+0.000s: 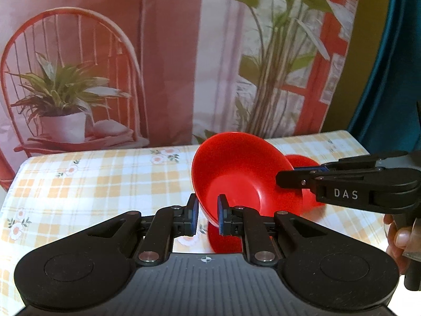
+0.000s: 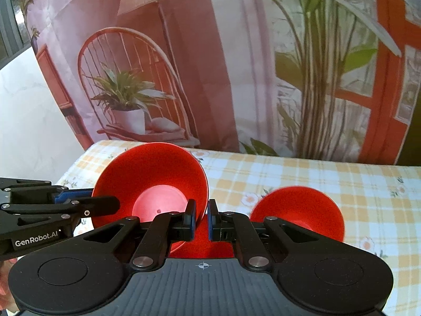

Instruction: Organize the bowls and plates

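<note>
Left wrist view: table point(image 1: 92, 179) under yellow-checked floral cloth, printed chair-and-plants backdrop point(image 1: 163, 52) behind. Left gripper point(image 1: 208, 216) clamps tilted red bowl point(image 1: 236, 176) rim; right gripper point(image 2: 201, 220) pinches opposite rim. Second red bowl point(image 2: 302, 205) on cloth.

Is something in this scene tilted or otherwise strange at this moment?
Yes. The red bowl is tipped steeply on its side above the checked tablecloth, its opening facing the cameras. The left gripper and the right gripper each pinch its rim. A second red bowl sits behind it.
</note>
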### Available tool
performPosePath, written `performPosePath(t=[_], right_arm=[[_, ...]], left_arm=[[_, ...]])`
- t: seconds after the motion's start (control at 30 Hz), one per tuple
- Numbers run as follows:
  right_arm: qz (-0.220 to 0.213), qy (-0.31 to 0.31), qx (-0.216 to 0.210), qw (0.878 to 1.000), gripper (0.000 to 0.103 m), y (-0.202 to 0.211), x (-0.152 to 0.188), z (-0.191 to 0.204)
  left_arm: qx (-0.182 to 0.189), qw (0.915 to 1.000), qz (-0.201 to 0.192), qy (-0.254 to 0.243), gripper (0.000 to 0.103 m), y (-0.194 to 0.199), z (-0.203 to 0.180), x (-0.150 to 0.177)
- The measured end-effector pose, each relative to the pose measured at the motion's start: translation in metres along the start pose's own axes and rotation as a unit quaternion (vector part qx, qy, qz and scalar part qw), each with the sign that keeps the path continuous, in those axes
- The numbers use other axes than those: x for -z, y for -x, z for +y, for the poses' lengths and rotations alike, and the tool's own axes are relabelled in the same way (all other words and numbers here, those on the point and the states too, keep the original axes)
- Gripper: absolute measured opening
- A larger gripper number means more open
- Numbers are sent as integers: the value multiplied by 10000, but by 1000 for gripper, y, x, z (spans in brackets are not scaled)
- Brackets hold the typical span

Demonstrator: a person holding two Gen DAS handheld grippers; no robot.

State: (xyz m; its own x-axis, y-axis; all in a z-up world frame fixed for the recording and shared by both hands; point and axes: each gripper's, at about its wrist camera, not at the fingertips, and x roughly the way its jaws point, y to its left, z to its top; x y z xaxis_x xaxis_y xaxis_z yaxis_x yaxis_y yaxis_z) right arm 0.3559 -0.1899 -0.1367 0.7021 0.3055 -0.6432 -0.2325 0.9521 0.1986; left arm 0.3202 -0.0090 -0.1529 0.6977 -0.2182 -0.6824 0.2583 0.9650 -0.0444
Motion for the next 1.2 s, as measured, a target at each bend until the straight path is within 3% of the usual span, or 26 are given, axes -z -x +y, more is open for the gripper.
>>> performPosePath(t=[0.8,1.2], right_arm=[[499,-11,104,9987,8,-10,36,-13],[529,45,139,9985,11,-16,38,-12]], left_arm=[[181,9976,652,-146,17,-27,-11,31],[119,9972,725,-132,18,-36,-7,34]])
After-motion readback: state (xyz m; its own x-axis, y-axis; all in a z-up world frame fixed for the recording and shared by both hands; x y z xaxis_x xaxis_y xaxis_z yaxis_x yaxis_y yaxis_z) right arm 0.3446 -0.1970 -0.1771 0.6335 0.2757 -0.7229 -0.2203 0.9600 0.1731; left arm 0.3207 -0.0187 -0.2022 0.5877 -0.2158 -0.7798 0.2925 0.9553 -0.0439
